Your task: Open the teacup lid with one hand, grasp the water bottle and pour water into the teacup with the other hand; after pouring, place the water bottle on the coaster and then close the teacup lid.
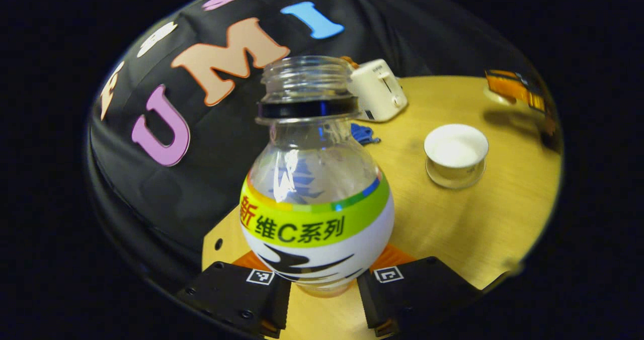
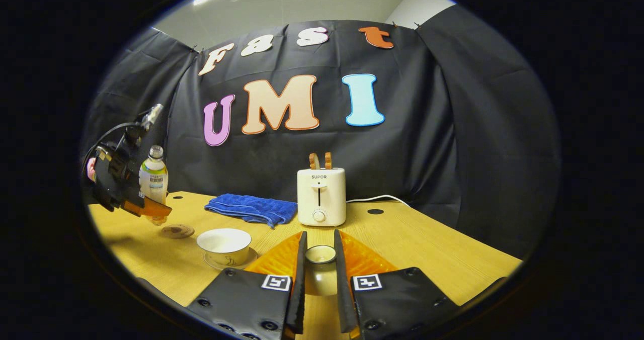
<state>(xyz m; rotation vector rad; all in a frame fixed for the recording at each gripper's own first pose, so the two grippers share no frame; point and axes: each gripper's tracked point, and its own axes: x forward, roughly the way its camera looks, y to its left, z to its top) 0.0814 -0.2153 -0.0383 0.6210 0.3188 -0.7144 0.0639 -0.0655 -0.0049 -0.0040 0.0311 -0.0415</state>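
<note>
My left gripper (image 1: 322,283) is shut on the lower body of a clear, uncapped water bottle (image 1: 317,179) with a green and white label, held upright. In the right gripper view the same bottle (image 2: 153,178) and left gripper (image 2: 155,211) are at the table's far left, just behind a round brown coaster (image 2: 177,231). The white teacup (image 2: 224,246) stands lidless on its saucer; in the left gripper view the teacup (image 1: 456,154) is to the bottle's right. My right gripper (image 2: 320,238) is shut on the pale teacup lid (image 2: 320,257), held off the cup.
A white toaster (image 2: 321,196) with bread in its slots stands at the back of the wooden table (image 2: 427,249), its cord trailing right. A folded blue cloth (image 2: 251,208) lies left of it. The booth's black cloth wall closes off the back and sides.
</note>
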